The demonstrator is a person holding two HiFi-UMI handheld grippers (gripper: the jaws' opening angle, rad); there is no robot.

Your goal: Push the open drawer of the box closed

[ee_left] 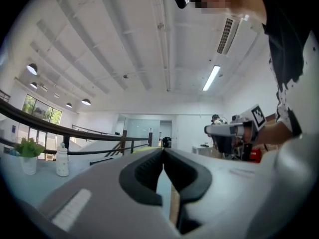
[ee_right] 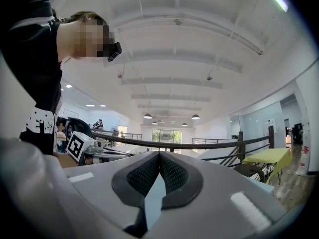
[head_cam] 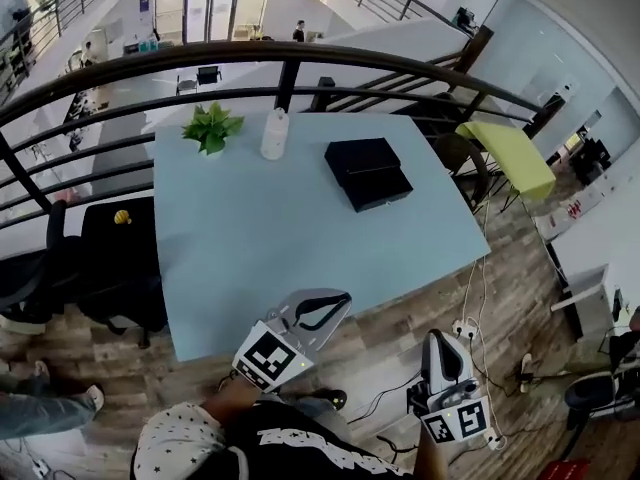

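Observation:
The black box (head_cam: 361, 157) lies on the far right part of the light blue table (head_cam: 260, 238), its drawer (head_cam: 383, 190) pulled out toward me. My left gripper (head_cam: 338, 301) hovers at the table's near edge, far short of the box, jaws shut with nothing between them (ee_left: 163, 157). My right gripper (head_cam: 440, 338) hangs off the table's near right corner, over the wooden floor, also shut and empty (ee_right: 159, 157). Both point level. Neither gripper view shows the box.
A small potted plant (head_cam: 210, 126) and a white bottle (head_cam: 274, 133) stand at the table's far edge. A black chair (head_cam: 120, 258) sits at the left, a dark railing (head_cam: 300, 60) curves behind, and a yellow-green table (head_cam: 510, 156) is at the right. Cables lie on the floor (head_cam: 470, 328).

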